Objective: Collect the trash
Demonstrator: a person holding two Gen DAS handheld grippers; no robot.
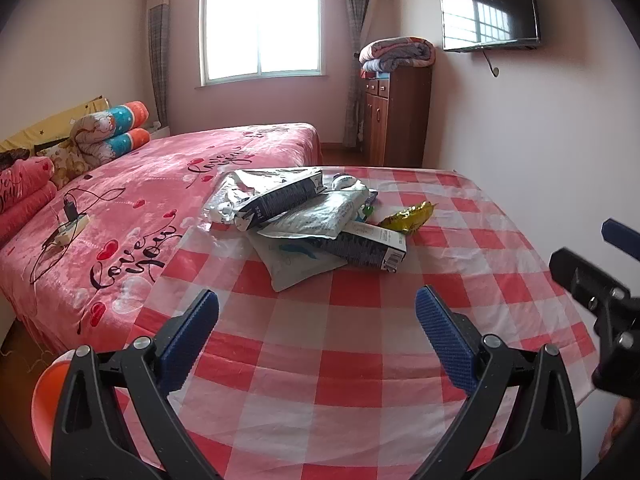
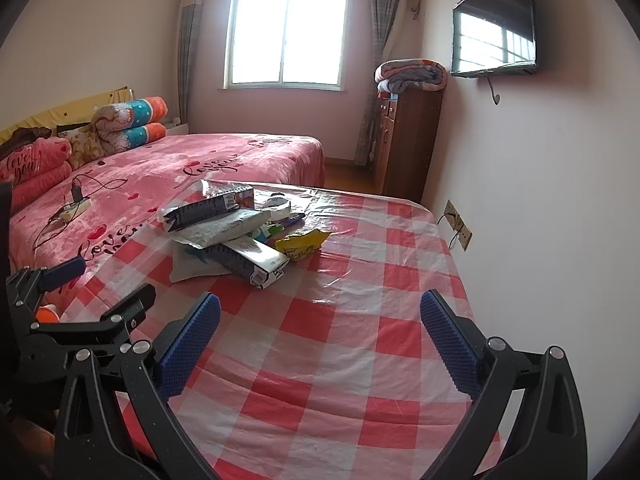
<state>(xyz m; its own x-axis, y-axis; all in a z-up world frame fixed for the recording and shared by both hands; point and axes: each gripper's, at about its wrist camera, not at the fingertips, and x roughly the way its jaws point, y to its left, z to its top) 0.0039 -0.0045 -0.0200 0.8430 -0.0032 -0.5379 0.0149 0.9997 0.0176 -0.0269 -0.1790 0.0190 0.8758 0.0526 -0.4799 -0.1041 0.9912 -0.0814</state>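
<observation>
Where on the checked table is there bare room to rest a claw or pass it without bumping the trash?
Bare: the near checked cloth between both open claws, left claw and right claw, and the trash pile; also the wall-side strip right of the yellow wrapper. Crowded: the far bed-side corner, where packets and boxes overlap up to the table edge.

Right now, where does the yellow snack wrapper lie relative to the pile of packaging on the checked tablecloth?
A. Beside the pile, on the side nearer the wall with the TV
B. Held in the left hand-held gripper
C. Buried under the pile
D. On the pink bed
A: the yellow snack wrapper lies on the checked tablecloth at the wall-side edge of the pile of packaging; the left hand-held gripper stands open and empty.
</observation>
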